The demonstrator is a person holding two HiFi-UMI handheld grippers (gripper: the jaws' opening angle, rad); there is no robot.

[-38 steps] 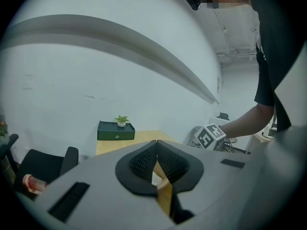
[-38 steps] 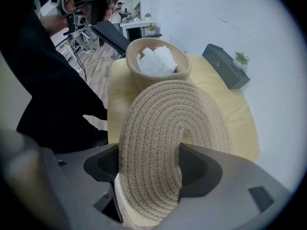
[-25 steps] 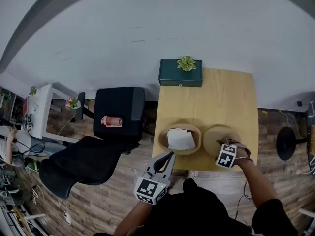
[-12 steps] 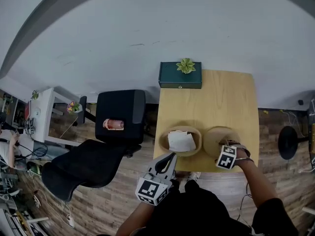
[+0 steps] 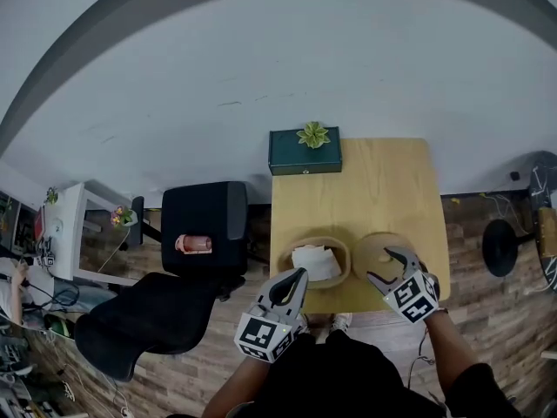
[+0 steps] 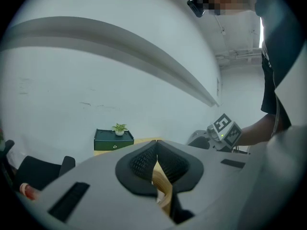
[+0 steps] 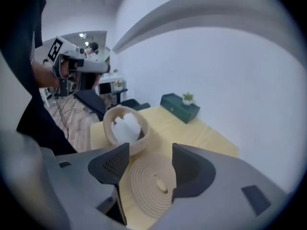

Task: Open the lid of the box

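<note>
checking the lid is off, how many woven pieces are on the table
2. The open round box, with white paper inside, stands at the near edge of the table; its lid lies flat just right of it. None looks hidden.

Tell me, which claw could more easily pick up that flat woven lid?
The right claw: it hangs over the flat round woven lid, jaws apart though lately closing somewhat, holding nothing. The left claw is shut, by the round woven box.
</note>
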